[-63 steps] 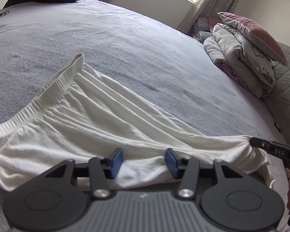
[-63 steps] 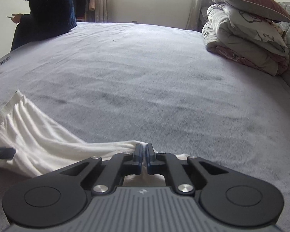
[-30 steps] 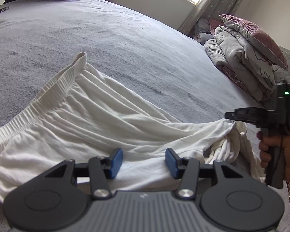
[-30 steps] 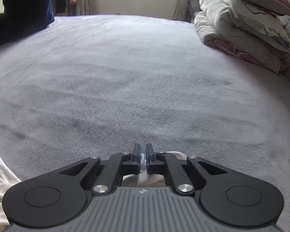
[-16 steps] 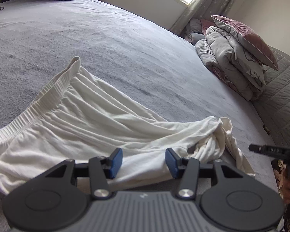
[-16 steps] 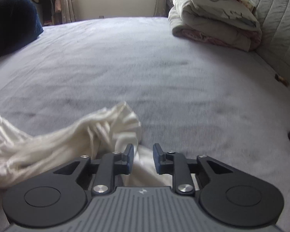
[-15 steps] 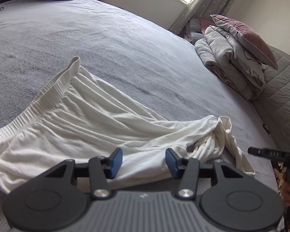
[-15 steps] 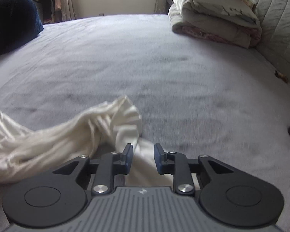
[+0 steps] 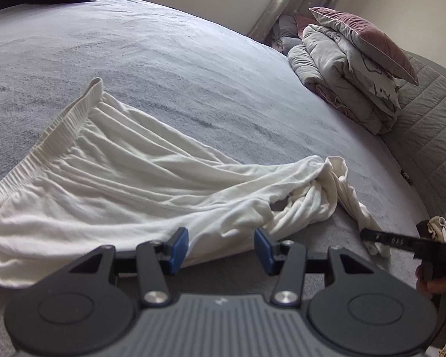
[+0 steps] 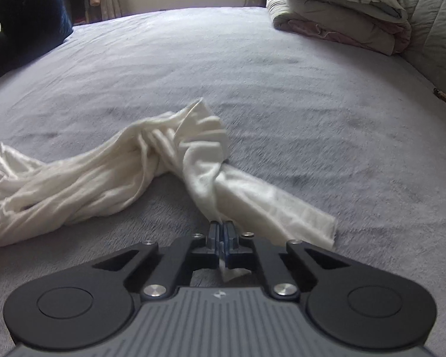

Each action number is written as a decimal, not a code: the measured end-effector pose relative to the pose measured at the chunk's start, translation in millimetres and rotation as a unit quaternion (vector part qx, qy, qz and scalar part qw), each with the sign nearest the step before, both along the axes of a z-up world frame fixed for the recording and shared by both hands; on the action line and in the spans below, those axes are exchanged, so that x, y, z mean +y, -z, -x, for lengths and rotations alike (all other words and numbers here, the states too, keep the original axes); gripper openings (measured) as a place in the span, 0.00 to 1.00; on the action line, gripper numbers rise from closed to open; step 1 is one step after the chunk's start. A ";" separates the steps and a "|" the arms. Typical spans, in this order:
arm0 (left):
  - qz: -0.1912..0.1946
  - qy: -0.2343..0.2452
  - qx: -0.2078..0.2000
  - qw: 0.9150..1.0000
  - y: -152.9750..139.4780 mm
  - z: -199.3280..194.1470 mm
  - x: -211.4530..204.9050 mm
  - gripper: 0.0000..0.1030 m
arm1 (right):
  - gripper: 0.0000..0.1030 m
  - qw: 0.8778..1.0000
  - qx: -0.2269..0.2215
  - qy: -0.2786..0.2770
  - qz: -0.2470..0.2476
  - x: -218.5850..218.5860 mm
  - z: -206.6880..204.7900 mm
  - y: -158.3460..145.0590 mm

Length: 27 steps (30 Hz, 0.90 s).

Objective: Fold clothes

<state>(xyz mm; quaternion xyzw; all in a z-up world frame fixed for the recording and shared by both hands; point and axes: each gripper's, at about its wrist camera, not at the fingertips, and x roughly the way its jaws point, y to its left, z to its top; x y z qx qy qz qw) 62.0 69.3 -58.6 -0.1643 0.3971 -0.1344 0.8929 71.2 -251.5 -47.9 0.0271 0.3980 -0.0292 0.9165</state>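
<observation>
A white garment (image 9: 133,184) with an elastic waistband lies spread on the grey bed (image 9: 193,59); its right end is bunched and twisted. My left gripper (image 9: 221,248) hovers open at the garment's near edge, blue pads apart, nothing pinched between them. In the right wrist view the bunched end of the garment (image 10: 169,148) trails toward me as a flat strip. My right gripper (image 10: 222,238) is shut on the tip of that strip, with cloth showing between and behind the pads. From the left wrist view the right gripper (image 9: 368,235) sits low at the right, held by a hand (image 9: 434,285).
A pile of folded bedding with a pink pillow (image 9: 351,68) sits at the bed's far right, beside a quilted grey headboard (image 9: 431,119). A person in dark clothes (image 10: 23,20) sits at the far left edge of the bed (image 10: 282,89). A window and curtains stand behind.
My right gripper let go of the garment's end, which dropped in a bunch, moved back and to the right, opened, then shut on the trailing strip. The left gripper stayed put and open.
</observation>
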 end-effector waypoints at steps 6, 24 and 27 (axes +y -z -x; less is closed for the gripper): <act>-0.002 -0.002 -0.001 1.000 5.0 -8.0 -2.4 0.49 | 0.03 0.996 -0.066 0.049 0.033 -25.5 -12.5 -28.0; -0.004 -0.016 -0.009 1.000 9.5 -17.3 3.0 0.49 | 0.25 0.999 -0.041 0.019 -0.014 -30.4 -35.9 -22.5; -0.006 -0.017 -0.010 1.000 9.1 -16.9 1.7 0.49 | 0.25 0.998 -0.037 -0.006 -0.054 -21.0 -35.1 -18.7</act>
